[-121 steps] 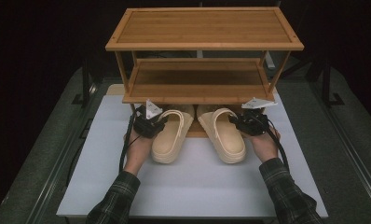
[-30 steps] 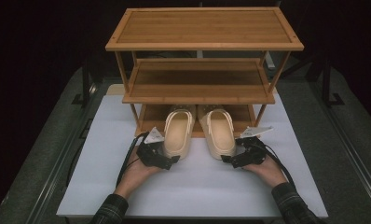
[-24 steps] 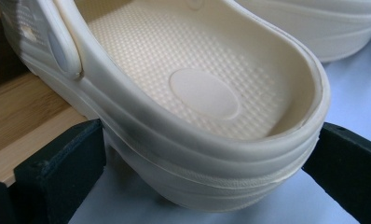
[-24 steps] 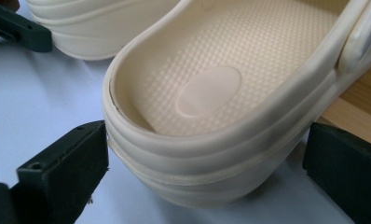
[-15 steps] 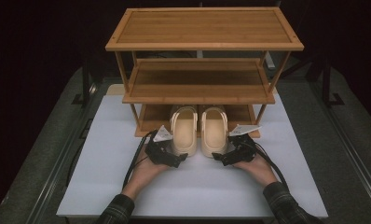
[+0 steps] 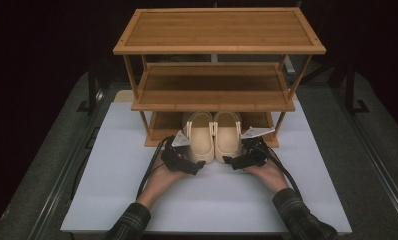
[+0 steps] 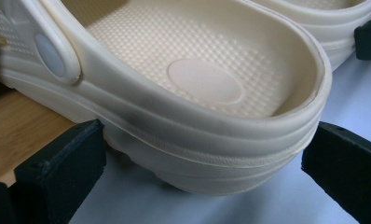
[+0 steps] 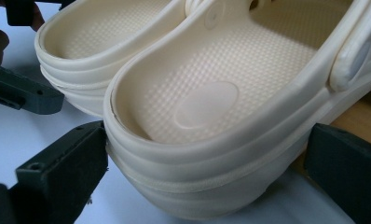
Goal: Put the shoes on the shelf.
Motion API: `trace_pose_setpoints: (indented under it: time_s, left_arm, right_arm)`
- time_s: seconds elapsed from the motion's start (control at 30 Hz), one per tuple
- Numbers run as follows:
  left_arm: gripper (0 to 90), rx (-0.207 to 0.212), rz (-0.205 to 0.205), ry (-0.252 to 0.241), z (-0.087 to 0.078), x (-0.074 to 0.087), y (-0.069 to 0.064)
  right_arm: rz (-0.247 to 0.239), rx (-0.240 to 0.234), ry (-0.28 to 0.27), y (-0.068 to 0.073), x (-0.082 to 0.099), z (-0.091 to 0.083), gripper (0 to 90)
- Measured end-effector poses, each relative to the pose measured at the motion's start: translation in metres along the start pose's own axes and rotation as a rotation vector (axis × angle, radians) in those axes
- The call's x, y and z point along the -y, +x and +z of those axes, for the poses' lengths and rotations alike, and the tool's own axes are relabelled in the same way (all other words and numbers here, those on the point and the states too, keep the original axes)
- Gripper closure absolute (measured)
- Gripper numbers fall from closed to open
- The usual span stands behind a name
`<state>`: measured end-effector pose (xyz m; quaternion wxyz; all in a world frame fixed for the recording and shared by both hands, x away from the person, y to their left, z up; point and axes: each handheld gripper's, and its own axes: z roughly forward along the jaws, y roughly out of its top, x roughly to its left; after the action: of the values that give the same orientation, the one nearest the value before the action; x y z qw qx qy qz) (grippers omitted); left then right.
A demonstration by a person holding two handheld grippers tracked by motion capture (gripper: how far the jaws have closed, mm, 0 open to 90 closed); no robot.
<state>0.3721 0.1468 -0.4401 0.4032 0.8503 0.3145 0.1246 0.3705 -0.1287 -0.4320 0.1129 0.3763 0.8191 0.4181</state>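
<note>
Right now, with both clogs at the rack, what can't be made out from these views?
- Toes of the left clog and right clog: high view, hidden under the middle shelf of the rack.
- How far the clogs reach onto the bottom shelf: high view, same cover.
- Clog soles: both gripper views, turned down.
- Left gripper and right gripper grip: jaws flank the heels; contact is unclear.
</note>
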Motion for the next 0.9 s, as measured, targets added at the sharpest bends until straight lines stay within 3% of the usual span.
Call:
trace_pose_setpoints:
  time_s: [0.07,0.27,0.4,0.53,0.67,0.7,0.77,0.83,0.9]
  left_arm:
    - [0.0,0.003,0.001,0.006,0.000,-0.002,0.003]
    - [0.0,0.012,-0.034,-0.035,0.001,-0.009,0.011]
    - [0.0,0.016,-0.029,-0.047,0.002,-0.013,0.018]
    - [0.0,0.011,-0.027,-0.053,0.005,-0.017,0.023]
    - [0.0,0.013,-0.049,-0.081,0.010,-0.019,0.032]
    - [0.0,0.003,-0.015,-0.074,0.012,-0.022,0.034]
    - [0.0,-0.020,0.013,-0.057,0.016,-0.026,0.035]
    - [0.0,-0.022,0.004,-0.049,0.018,-0.028,0.038]
    - [0.0,-0.018,-0.013,-0.049,0.022,-0.028,0.042]
  right_arm:
    - [0.008,-0.001,-0.003,-0.002,-0.002,0.002,0.0]
    - [0.026,0.002,-0.023,-0.007,-0.011,0.004,0.0]
    - [0.046,-0.009,-0.054,-0.012,-0.013,0.007,0.0]
    - [0.051,-0.006,-0.050,-0.016,-0.017,0.011,0.0]
    - [0.043,0.019,-0.078,-0.021,-0.025,0.015,0.0]
    - [0.040,0.026,-0.079,-0.021,-0.025,0.017,0.0]
    - [0.027,0.043,-0.047,-0.020,-0.028,0.024,0.0]
    - [0.005,0.085,-0.051,-0.018,-0.031,0.029,0.0]
    - [0.003,0.089,-0.081,-0.022,-0.032,0.032,0.3]
